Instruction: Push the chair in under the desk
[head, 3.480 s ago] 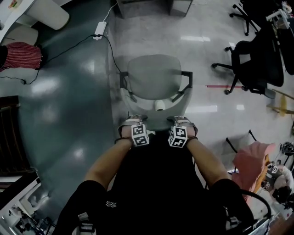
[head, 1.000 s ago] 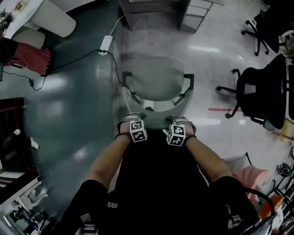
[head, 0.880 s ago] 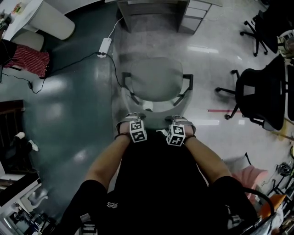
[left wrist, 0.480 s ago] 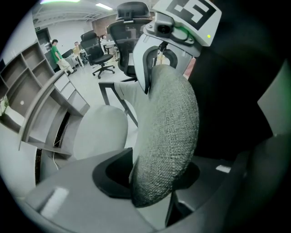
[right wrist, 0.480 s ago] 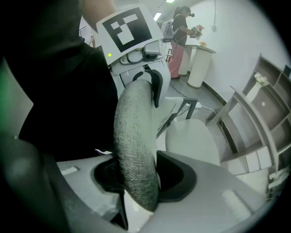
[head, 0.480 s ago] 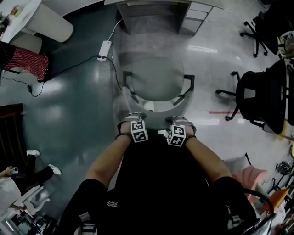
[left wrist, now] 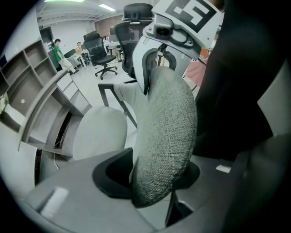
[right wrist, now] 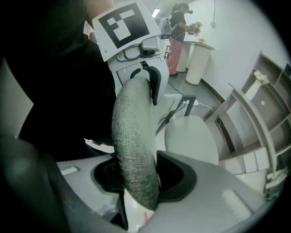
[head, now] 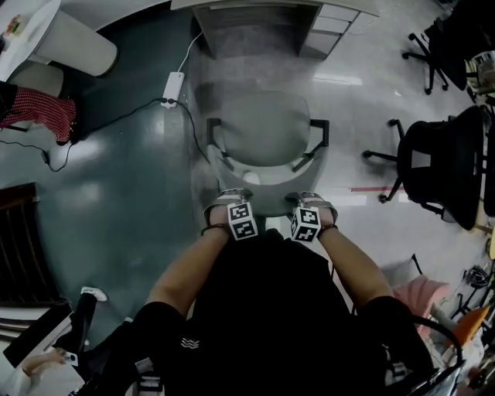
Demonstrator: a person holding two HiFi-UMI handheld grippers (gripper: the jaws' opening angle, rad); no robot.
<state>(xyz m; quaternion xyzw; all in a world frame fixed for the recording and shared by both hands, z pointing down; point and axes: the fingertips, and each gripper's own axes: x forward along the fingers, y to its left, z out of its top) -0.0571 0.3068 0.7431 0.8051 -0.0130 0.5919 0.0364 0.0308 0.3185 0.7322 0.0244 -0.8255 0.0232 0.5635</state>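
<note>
Two grippers hold one grey chair (head: 263, 128) from behind on a glossy floor (head: 124, 193). The desk (head: 255, 5) runs along the head view's top edge, with a drawer unit (head: 329, 27) under its right part. The chair stands on the floor facing the desk's opening, its seat just short of the desk's edge and not under it, armrests out at both sides. A black chair (head: 437, 166) stands well apart at the right. The left gripper (left wrist: 152, 175) has its jaws about half apart and pressed on the fabric backrest (left wrist: 166, 136), one pad on each face of its top edge. The right gripper (right wrist: 141, 175) clamps the same edge the same way, beside the left one. A power strip (head: 169, 80) lies on the floor left of the chair.
</note>
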